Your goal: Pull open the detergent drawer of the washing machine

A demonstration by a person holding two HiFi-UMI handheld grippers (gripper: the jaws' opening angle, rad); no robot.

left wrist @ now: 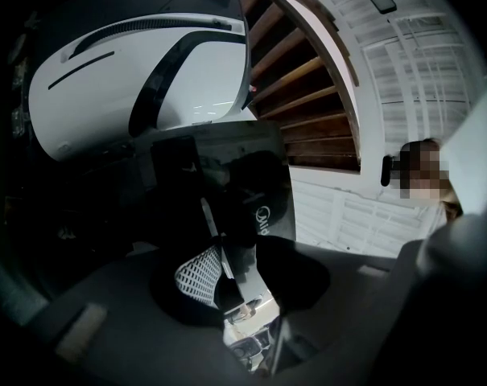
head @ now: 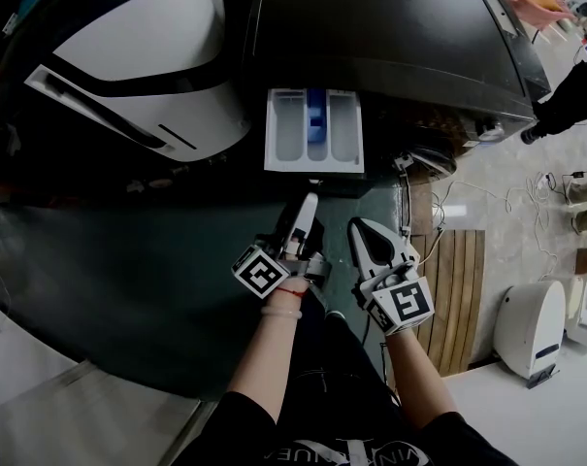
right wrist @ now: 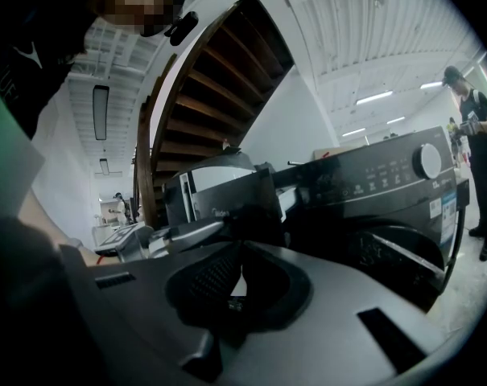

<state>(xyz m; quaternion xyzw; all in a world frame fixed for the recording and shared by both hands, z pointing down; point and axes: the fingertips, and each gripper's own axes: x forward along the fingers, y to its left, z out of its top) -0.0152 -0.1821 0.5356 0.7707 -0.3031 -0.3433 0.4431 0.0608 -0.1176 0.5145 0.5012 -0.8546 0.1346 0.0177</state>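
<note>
The white detergent drawer (head: 314,130), with a blue middle compartment, stands pulled out of the dark washing machine (head: 390,37). My left gripper (head: 305,207) points at the drawer's dark front edge from just below it; its jaws stand apart with nothing pressed between the pads. In the left gripper view the drawer's dark front panel (left wrist: 227,191) fills the space ahead of that gripper (left wrist: 235,284). My right gripper (head: 359,227) hangs beside it on the right, fingers together and empty. The right gripper view shows the drawer front (right wrist: 227,199) beyond the shut gripper (right wrist: 237,284).
A white and black machine (head: 147,56) stands to the left of the washer. A wooden slatted board (head: 458,289) and white appliances (head: 531,328) lie at the right, with cables on the floor. A wooden staircase (right wrist: 219,79) rises behind; a person (right wrist: 476,127) stands at the far right.
</note>
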